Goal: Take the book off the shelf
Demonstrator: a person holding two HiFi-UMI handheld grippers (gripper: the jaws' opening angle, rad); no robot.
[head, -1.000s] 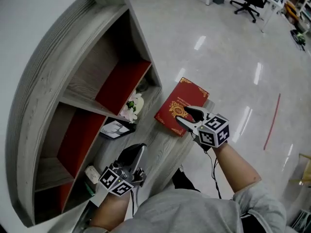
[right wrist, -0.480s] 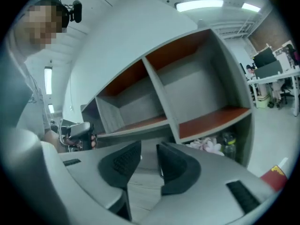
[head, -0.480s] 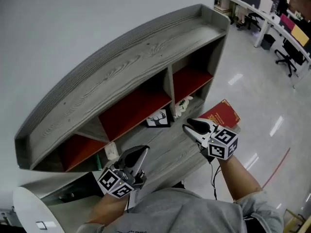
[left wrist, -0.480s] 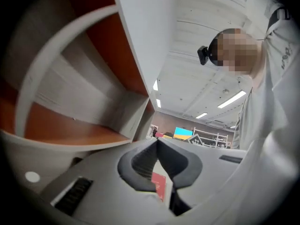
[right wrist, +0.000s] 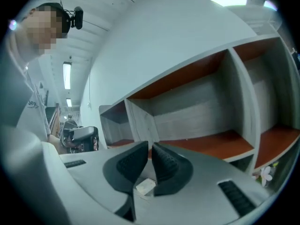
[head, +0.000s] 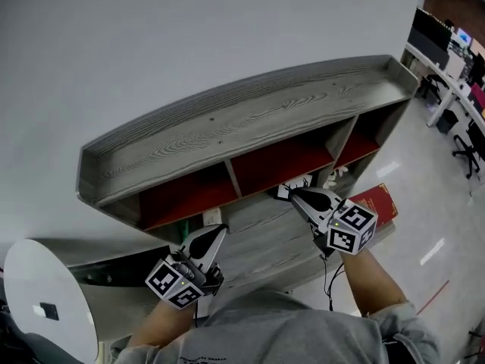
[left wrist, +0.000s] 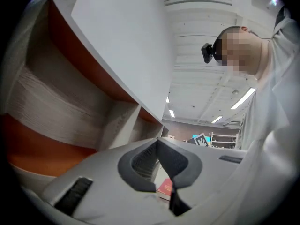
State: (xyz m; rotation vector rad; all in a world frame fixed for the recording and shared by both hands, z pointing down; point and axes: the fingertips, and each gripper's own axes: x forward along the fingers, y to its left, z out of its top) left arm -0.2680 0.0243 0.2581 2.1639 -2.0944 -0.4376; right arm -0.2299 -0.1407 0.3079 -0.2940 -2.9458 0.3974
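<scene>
1. The left gripper [left wrist: 157, 142] has its fingers clenched: the two dark pads meet at the tips and nothing is between them.
2. The right gripper [right wrist: 150, 146] is closing. Its pads are almost together, only a sliver apart at the tips, and they grasp nothing.
3. Both grippers hover over the desk [head: 261, 243] in front of the shelf [head: 250, 120]. The left one is toward the desk's left end and the right one toward its right end. Both point in at the compartments.
4. The red book [head: 377, 203] is off the shelf. It lies flat at the desk's right end, by the front corner, just to the right of the right gripper's marker cube and clear of its pads.
5. The shelf stands along the desk's back edge. It is grey wood grain with red-backed compartments, and white flowers [head: 334, 177] sit at the mouth of the rightmost one.
6. Further out, a round white tabletop [head: 45, 294] lies past the desk's left end. Glossy office floor and chairs lie past its right end.
</scene>
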